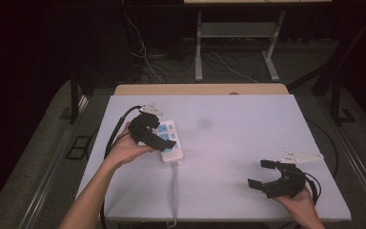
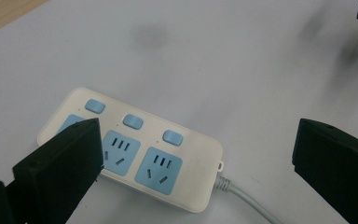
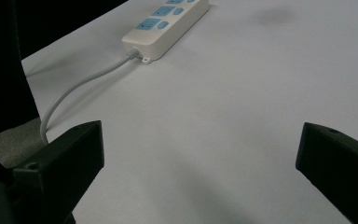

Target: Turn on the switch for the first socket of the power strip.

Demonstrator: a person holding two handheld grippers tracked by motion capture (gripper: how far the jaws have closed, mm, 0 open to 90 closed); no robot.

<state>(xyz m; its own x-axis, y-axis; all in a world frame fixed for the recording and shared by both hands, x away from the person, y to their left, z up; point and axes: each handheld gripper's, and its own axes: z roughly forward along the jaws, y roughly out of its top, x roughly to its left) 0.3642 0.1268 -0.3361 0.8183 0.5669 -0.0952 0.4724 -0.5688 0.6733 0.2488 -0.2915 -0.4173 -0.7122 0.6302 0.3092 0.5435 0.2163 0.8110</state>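
A power strip (image 1: 170, 141), white with pale blue sockets and blue switch buttons, lies flat on the left part of a white table (image 1: 238, 138). Its grey cord (image 1: 174, 191) leaves the end nearest the person and runs toward the table's near edge.

In the high view, the left gripper (image 1: 164, 138) hovers directly over the power strip, held in the person's left hand (image 1: 124, 148), which comes in from the lower left. Its jaws are spread wide with nothing between them. The left gripper view looks down on the strip (image 2: 135, 149): one black jaw overlaps the socket at the strip's far end, while the other jaw stands well apart over bare table. Three blue switches sit in a row above three sockets. Whether the jaw touches the strip cannot be told.

The right gripper (image 1: 262, 174) rests low near the table's near right corner, well apart from the strip, in the person's right hand (image 1: 298, 202). Its jaws are also spread open and hold nothing. The right gripper view shows bare table between them, with the strip (image 3: 168, 25) and its cord (image 3: 74, 88) farther off.
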